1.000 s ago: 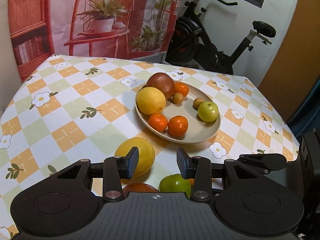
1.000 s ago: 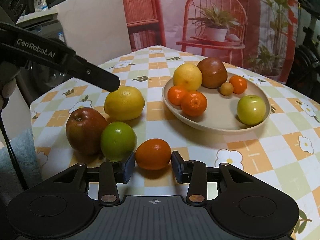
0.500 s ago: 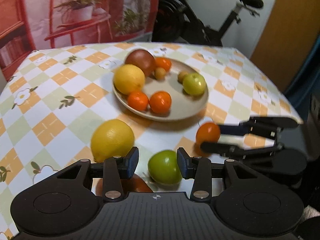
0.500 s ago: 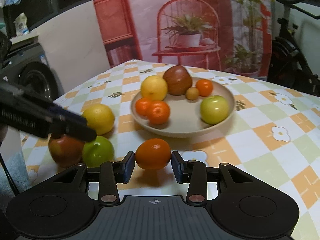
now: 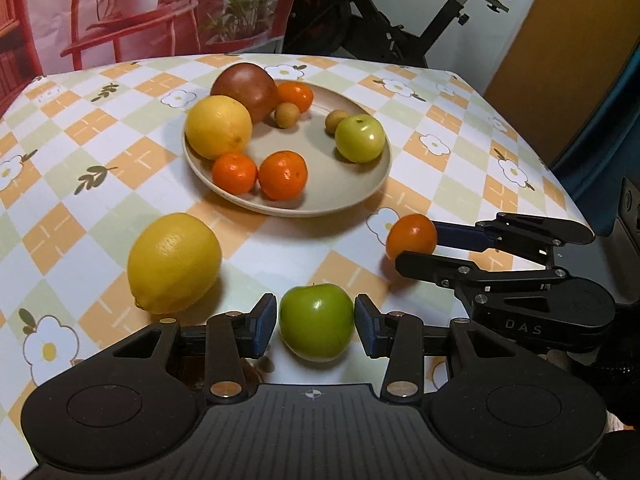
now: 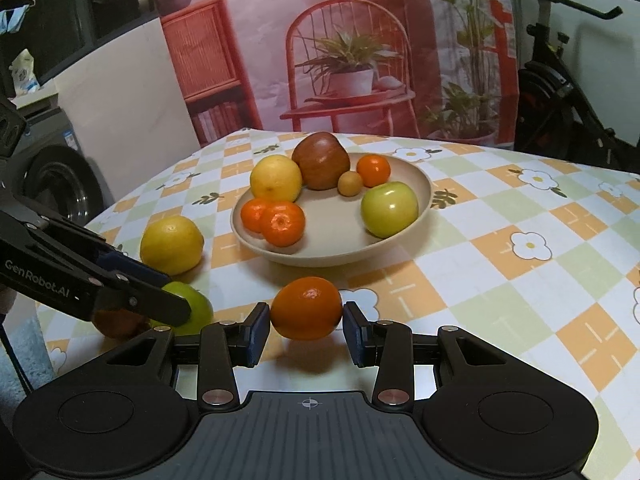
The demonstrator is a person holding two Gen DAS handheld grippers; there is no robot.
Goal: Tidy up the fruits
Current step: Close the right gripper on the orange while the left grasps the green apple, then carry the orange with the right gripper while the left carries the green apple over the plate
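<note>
A green apple (image 5: 316, 322) rests on the checked tablecloth between the fingers of my left gripper (image 5: 316, 330). The pads flank it closely on both sides, and the gripper stays open. The right wrist view shows the same left gripper (image 6: 178, 296) around that apple (image 6: 202, 304). My right gripper (image 6: 306, 328) is shut on an orange (image 6: 306, 308), held just above the cloth with its shadow below. From the left wrist view that orange (image 5: 410, 236) hangs near the front right of the beige plate (image 5: 360, 196). A lemon (image 5: 174, 262) lies left of the green apple.
The plate (image 6: 320, 258) holds a yellow citrus, a red-brown apple, three mandarins, two small brown fruits and a pale green apple. A red apple (image 6: 116, 324) lies half hidden under the left gripper. An exercise bike (image 5: 400, 20) stands behind the table.
My left gripper came down and forward until the green apple sat between its fingers. The right gripper carried the orange away from the lemon and apples, towards the plate's front.
</note>
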